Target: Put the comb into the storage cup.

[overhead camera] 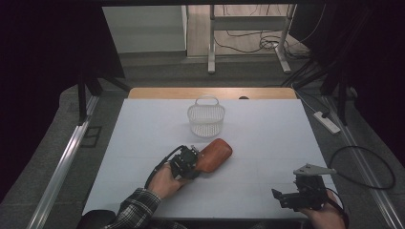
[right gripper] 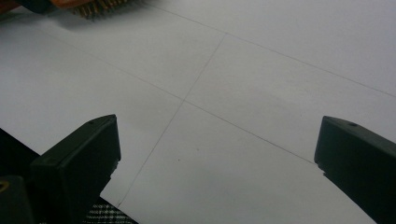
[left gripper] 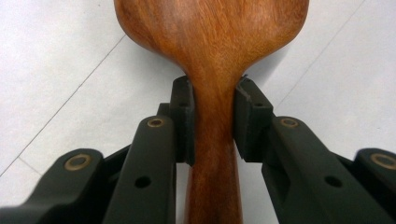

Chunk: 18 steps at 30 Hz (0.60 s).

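A reddish-brown wooden brush (overhead camera: 217, 152) lies on the white table (overhead camera: 267, 138) just in front of the basket. My left gripper (overhead camera: 197, 163) is shut on its narrow handle; in the left gripper view both pads (left gripper: 184, 119) press the sides of the handle (left gripper: 214, 140), and the wide brush head (left gripper: 210, 28) spreads out beyond them. My right gripper (overhead camera: 282, 196) stands open near the table's front right edge, nothing between its jaws. In the right gripper view that gripper (right gripper: 217, 140) hangs over bare table, with the brush's bristles (right gripper: 100, 7) at the top left.
A white mesh basket (overhead camera: 206, 107) with a handle stands upright at the middle back of the table. A person's plaid sleeve (overhead camera: 136, 207) comes in at the bottom left. A power strip (overhead camera: 327, 121) and a looped cable (overhead camera: 363, 167) lie on the floor at the right.
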Motion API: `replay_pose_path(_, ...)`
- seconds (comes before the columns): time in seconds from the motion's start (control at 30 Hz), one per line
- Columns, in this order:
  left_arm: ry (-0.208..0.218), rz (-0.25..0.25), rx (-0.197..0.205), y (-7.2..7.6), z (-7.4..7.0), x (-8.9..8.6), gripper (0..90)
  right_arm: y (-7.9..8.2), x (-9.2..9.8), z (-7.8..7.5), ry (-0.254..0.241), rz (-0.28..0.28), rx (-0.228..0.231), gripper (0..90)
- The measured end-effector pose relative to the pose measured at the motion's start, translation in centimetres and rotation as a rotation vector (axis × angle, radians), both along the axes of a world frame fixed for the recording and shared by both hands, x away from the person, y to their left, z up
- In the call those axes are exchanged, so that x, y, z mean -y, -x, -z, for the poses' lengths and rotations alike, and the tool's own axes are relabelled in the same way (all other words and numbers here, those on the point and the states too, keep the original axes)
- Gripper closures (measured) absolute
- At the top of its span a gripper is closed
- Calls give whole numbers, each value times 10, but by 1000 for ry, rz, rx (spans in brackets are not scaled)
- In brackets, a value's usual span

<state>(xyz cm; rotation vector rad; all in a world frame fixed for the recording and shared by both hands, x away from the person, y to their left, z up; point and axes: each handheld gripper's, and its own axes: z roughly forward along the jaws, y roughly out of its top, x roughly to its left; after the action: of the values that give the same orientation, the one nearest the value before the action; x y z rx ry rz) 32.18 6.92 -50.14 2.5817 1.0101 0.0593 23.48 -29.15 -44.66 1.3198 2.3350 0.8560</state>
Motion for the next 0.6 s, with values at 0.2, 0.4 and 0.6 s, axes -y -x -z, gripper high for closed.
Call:
replay_pose_path(0.2,39,3,-2,-4,0,-5,722,0,0,0,0,0,1,6)
replay_pose_path(0.4,70,-11,20,-6,-4,-10,724,0,0,0,-1,-1,0,6)
replay_pose_path(0.6,123,-11,31,-6,-9,-14,725,0,0,0,-1,0,-2,6)
